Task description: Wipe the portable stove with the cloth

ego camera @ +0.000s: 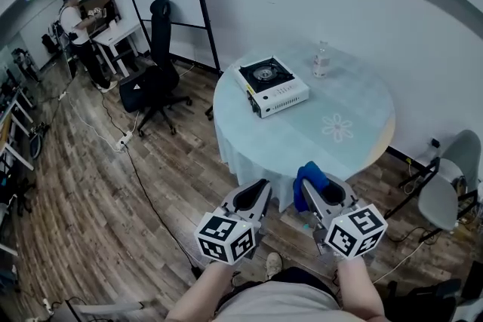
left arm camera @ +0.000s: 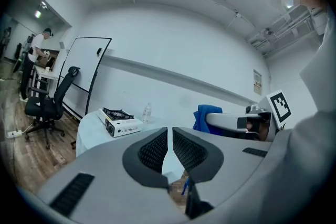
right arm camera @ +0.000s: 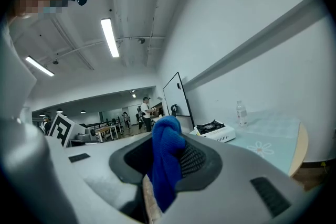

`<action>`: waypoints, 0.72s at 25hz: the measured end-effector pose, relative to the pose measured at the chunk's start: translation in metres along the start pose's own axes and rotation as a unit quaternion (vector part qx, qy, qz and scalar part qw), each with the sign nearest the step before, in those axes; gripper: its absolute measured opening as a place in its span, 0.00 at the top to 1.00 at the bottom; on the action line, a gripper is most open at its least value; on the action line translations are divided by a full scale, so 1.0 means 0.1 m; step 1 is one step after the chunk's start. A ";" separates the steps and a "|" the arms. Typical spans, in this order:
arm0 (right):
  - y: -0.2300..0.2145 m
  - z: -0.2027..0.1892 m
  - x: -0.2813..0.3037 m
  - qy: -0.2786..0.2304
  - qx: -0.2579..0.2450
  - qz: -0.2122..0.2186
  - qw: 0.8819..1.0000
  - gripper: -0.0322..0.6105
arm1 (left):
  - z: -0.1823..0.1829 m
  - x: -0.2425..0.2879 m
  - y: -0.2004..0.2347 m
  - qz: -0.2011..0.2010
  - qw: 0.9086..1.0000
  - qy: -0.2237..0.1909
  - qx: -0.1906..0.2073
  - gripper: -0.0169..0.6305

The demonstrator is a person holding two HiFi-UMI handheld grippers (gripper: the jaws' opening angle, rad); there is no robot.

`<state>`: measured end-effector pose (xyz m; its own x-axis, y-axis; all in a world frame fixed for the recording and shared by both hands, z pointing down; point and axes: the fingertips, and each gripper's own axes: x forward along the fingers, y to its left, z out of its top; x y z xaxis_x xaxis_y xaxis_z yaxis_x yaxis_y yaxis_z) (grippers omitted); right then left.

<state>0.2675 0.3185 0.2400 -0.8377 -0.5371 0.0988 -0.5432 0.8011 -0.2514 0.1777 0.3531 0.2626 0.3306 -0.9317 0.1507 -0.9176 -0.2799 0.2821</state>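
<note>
- Head view: a white rectangular portable stove (ego camera: pixel 272 87) sits on the round counter (ego camera: pixel 302 143), which is covered with a pale blue cloth. It lies towards the far left side. A clear plastic bottle (ego camera: pixel 321 60) stands near it, to the right.
- Only the head view shows both grippers held off the counter's near edge, above the wooden floor.
- Stove long axis: diagonal in the head view, from far left to near right. The black burner sits towards the far-left end.
- Right gripper view: the right claw (right arm camera: pixel 170 157) pinches a bunched blue cloth (right arm camera: pixel 167 160), which stands up between the pads. The stove (right arm camera: pixel 216 131) shows well beyond it.
- Left gripper view: the left claw (left arm camera: pixel 169 131) is pressed almost together, with a thin slit between the pads and nothing in it.
- The left gripper view also shows the right claw (left arm camera: pixel 236 122) side-on, with the cloth (left arm camera: pixel 206 113) at its tip.
</note>
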 end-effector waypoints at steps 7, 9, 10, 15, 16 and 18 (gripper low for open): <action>-0.34 0.07 0.32 0.009 -0.006 0.022 1.000 0.77 | 0.05 0.41 0.14 0.007 1.000 -0.007 -0.007 0.90; -0.40 0.07 0.38 0.011 -0.007 0.023 1.000 0.77 | 0.06 0.49 0.19 0.009 1.000 -0.006 -0.010 0.90; -0.43 0.06 0.41 0.012 -0.006 0.022 1.000 0.77 | 0.06 0.53 0.22 0.011 1.000 -0.004 -0.010 0.90; -0.59 0.08 0.53 0.008 0.007 0.015 1.000 0.77 | 0.10 0.70 0.40 0.020 1.000 -0.002 -0.015 0.90; -0.62 0.08 0.56 0.008 0.009 0.014 1.000 0.77 | 0.10 0.73 0.44 0.021 1.000 -0.001 -0.019 0.90; -0.68 0.06 0.63 0.013 0.011 0.011 1.000 0.77 | 0.11 0.82 0.52 0.022 0.999 0.000 -0.024 0.90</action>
<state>0.2518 0.2290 0.2578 -0.8503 -0.5130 0.1179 -0.5243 0.8059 -0.2751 0.1544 0.2601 0.2797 0.2898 -0.9429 0.1641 -0.9197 -0.2269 0.3204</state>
